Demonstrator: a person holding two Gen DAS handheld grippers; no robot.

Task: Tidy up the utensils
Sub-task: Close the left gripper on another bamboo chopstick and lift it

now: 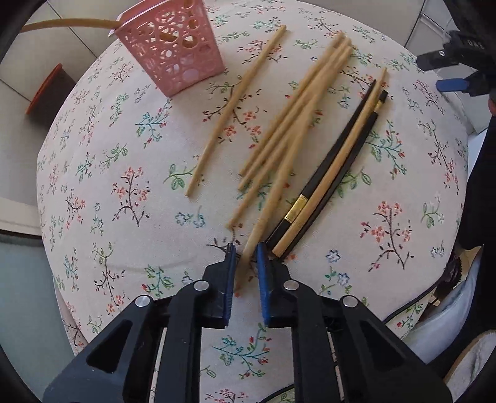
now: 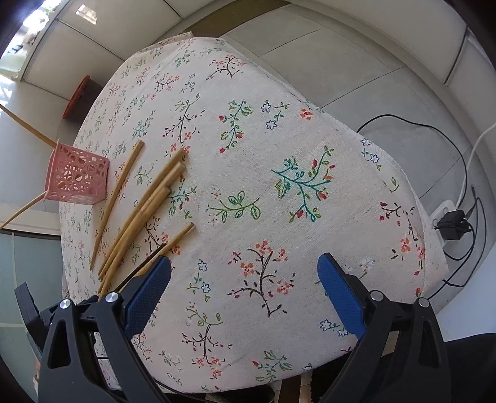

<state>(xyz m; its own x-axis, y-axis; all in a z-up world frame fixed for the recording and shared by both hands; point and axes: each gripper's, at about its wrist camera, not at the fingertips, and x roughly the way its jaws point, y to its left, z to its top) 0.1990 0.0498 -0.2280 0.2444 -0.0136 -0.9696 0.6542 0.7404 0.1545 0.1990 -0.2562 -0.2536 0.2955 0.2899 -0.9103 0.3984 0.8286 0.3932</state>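
Note:
My left gripper [image 1: 245, 249] points down at the flowered tablecloth [image 1: 124, 186], shut on the near end of one pale wooden chopstick [image 1: 280, 176]. Several more wooden chopsticks [image 1: 297, 102] fan out beside it, and one [image 1: 235, 108] lies alone to the left. To the right lie black chopsticks with a gold band [image 1: 334, 161] and a wooden one on top. The pink openwork basket [image 1: 173, 52] stands at the far left with chopsticks [image 1: 62, 23] sticking out. My right gripper [image 2: 245, 263] hangs open over bare cloth, right of the chopstick pile [image 2: 145, 210] and the basket [image 2: 77, 179].
The table's cloth edge [image 2: 403, 186] drops off to the right, with a power strip and cables [image 2: 449, 223] on the tiled floor below. An orange-rimmed brown object [image 1: 46, 90] stands on the floor beyond the basket. A person's clothing [image 1: 449, 325] shows at the lower right.

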